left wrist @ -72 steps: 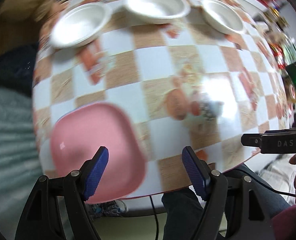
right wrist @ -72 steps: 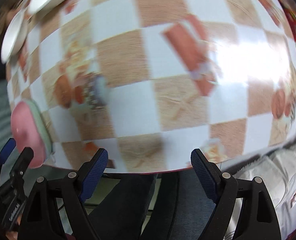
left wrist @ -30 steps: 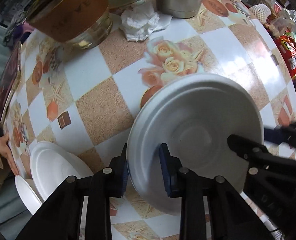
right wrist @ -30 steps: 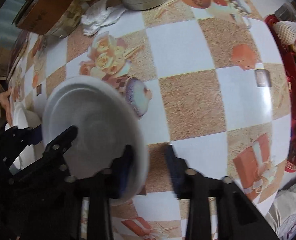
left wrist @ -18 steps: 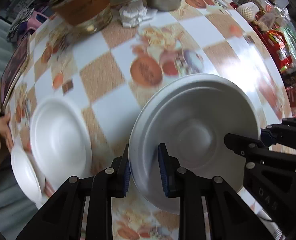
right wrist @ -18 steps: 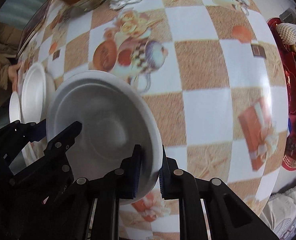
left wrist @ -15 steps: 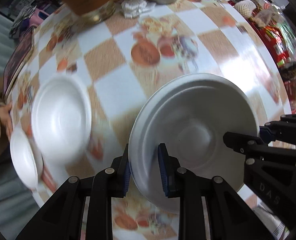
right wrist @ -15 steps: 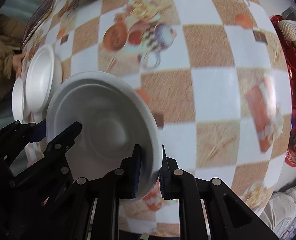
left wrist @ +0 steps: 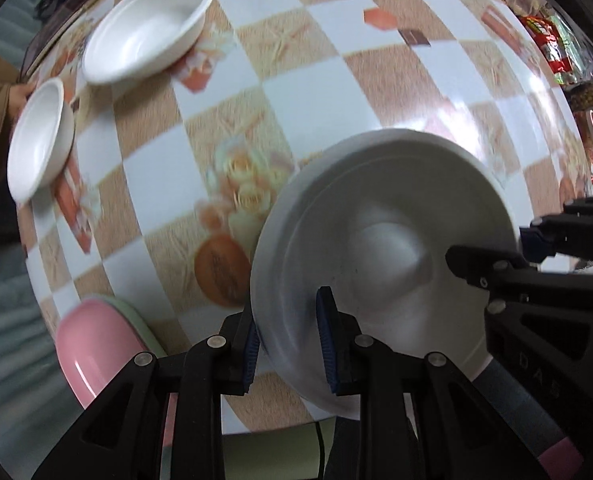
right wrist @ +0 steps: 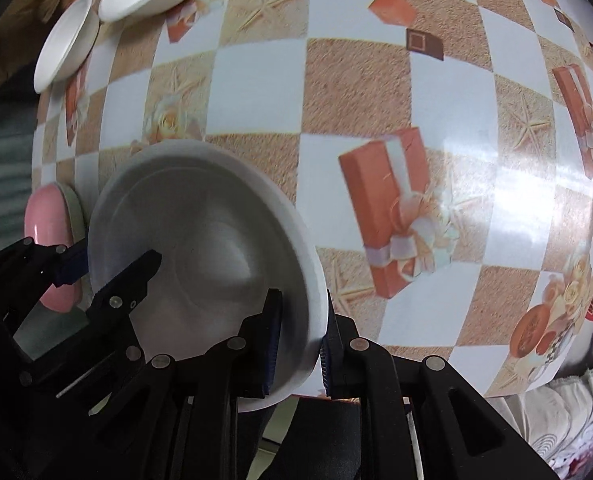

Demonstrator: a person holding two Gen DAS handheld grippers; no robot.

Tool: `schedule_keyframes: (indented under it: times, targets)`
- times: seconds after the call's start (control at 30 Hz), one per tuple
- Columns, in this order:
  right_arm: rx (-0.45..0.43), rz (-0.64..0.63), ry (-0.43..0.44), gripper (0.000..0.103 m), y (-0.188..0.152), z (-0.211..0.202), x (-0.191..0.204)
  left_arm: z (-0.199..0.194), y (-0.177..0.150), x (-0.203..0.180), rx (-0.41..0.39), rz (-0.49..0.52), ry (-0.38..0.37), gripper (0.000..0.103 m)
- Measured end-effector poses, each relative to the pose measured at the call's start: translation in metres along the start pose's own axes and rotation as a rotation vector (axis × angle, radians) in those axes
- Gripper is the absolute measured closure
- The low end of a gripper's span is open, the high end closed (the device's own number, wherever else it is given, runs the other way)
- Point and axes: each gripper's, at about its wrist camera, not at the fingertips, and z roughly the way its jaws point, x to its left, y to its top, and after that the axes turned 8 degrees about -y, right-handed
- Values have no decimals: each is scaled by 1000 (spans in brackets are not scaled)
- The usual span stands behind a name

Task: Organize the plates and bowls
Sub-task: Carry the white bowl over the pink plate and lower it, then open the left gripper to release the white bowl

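My left tongs (left wrist: 287,334) and right tongs (right wrist: 298,336) each pinch opposite rims of one white bowl (left wrist: 380,264), above the desk's (left wrist: 316,68) near edge. Pink plate (left wrist: 96,344) overhangs the near-left edge. "DAS" reads on my right tongs.

Tabletop (left wrist: 376,80): tan-and-white checks with orange gift-box, rose and starfish prints. Held bowl (left wrist: 384,240): plain white. Plates (left wrist: 96,344) at the tabletop's edge: pink over pale green. Gripper pads (left wrist: 325,340): blue.
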Motion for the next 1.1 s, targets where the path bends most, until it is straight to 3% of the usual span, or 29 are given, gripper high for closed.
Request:
schedule_keyframes:
  times: [0.2, 0.37, 0.43, 0.5, 0.57, 0.6, 0.63, 0.7, 0.73, 0.93, 1.1]
  targets:
    - [-4, -9, -38, 84, -14, 7, 11, 4, -23, -7, -16, -7, -25, 75]
    - [-11, -19, -62, 84, -14, 8, 25, 10, -19, -2, -30, -17, -32, 75]
    - [-9, -27, -63, 84, -18, 6, 22, 12, -18, 1, -30, -18, -32, 69]
    - [-10, -32, -71, 84, -25, 0, 9, 17, -13, 9, -29, -21, -36, 54]
    - [-2, -29, -76, 84, -26, 0, 9, 16, -15, 12, -42, -19, -33, 32]
    - [4, -23, -69, 84, -27, 0, 8, 14, -17, 13, -51, -19, -34, 30]
    - [11, -14, -62, 81, -29, 1, 7, 13, -18, 15, -55, -19, -35, 29]
    - [9, -2, -69, 41, -28, -2, 3, 10, -21, 21, -57, -27, -47, 28]
    - [-8, 8, -72, 13, -29, -5, 1, 8, -23, 26, -61, -37, -53, 27]
    - [-39, 77, -76, 12, -25, -20, -22, -9, -22, 62, -101, -99, -49, 25]
    - [-65, 113, -86, 12, -2, -39, -44, -34, -3, 95, -176, -149, -11, 25]
